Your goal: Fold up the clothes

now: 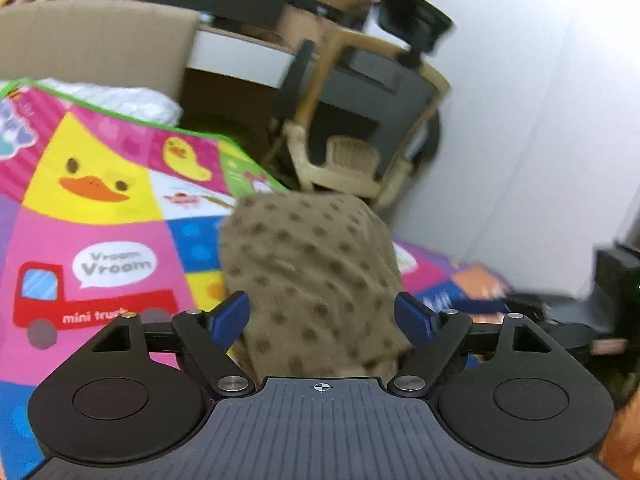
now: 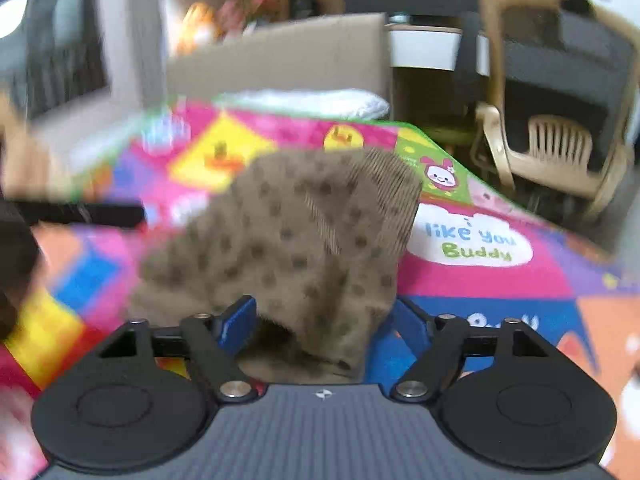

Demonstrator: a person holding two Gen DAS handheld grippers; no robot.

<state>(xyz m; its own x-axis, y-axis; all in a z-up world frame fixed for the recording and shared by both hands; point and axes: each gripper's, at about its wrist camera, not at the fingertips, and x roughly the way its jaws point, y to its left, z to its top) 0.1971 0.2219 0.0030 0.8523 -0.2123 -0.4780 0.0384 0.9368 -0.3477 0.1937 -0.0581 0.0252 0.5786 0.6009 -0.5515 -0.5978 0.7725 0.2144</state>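
Note:
A tan knit garment with darker dots (image 1: 312,272) lies bunched on the colourful play mat (image 1: 100,208). In the left wrist view it fills the gap between the blue pads of my left gripper (image 1: 323,316), which stands open around it. In the right wrist view the same garment (image 2: 288,240) shows a ribbed cuff (image 2: 384,184) at its far right. My right gripper (image 2: 320,320) is open too, its fingers wide apart, with the cloth's near end lying between them and covering part of the right pad. The image is motion-blurred.
The play mat (image 2: 480,280) covers the floor. A cardboard box (image 1: 96,48) and a white folded cloth (image 1: 120,100) sit at its far edge. A beige plastic chair (image 1: 348,160) and a dark office chair stand by the white wall (image 1: 540,120). A black object (image 1: 600,300) lies right.

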